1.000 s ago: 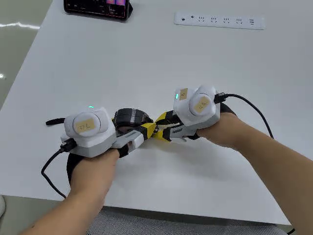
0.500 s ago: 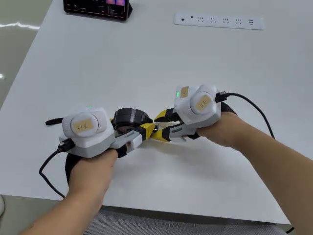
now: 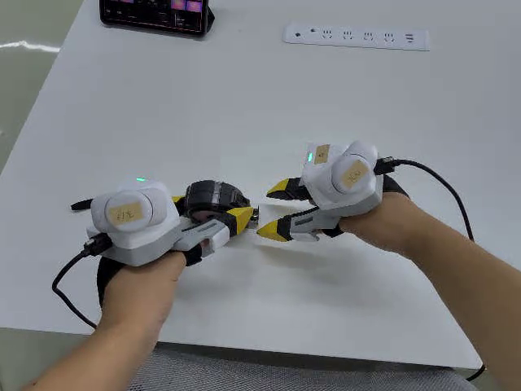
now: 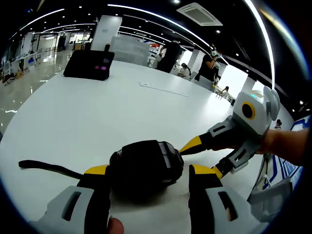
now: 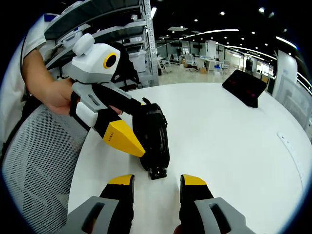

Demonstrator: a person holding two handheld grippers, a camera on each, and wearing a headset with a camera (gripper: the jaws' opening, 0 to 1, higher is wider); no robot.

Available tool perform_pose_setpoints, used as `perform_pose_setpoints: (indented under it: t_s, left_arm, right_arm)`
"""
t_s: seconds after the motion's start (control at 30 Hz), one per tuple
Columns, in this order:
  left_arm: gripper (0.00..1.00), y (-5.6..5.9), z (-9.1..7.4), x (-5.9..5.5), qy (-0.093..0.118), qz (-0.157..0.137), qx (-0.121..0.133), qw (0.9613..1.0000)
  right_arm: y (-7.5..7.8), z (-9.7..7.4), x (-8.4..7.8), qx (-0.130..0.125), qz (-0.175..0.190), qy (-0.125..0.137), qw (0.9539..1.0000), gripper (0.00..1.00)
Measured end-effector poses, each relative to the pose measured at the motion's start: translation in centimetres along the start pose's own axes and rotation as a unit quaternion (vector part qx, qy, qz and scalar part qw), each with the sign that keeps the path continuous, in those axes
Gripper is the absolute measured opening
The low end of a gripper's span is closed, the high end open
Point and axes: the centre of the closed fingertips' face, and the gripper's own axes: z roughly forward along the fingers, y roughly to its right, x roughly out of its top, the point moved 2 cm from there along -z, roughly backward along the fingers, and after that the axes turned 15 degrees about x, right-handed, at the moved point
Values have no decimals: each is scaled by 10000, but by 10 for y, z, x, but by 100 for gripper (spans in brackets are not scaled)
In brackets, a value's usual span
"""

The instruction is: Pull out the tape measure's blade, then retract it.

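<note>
White workbench (image 3: 244,106) lies under both tools. The left claw (image 3: 210,210) is clenched across the tape measure (image 3: 216,195), whose black case sits between its jaws. The right claw (image 3: 273,210) is released, jaws apart, with the blade hook (image 5: 157,172) just beyond its tips. The case looks rigid and probably hefty. The thin, springy blade is best pinched at that small hook.

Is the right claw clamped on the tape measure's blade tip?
No, the right claw stands open just short of the tape measure, which the left claw holds.
</note>
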Motion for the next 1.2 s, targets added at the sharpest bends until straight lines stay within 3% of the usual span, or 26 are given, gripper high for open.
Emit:
perform_pose_setpoints:
  t_s: [0.17,0.37,0.57,0.97,1.2]
  left_arm:
    - [62,0,-2,0,-7,82,-32,10000]
    - [62,-1,-9,4,56,218,-149,9996]
    - [64,2,-15,5,101,491,-319,9982]
    - [70,7,-31,9,205,1014,-693,9922]
    - [73,5,-40,13,248,1136,-842,9896]
  right_arm:
    - [-3,-1,-3,-56,60,39,10000,35]
    - [-8,-15,-4,-271,247,253,9990,42]
    - [-18,-27,-7,-419,215,334,9983,46]
    - [-28,-59,-20,-722,417,527,9951,54]
    - [-32,-76,-26,-888,461,542,9935,58]
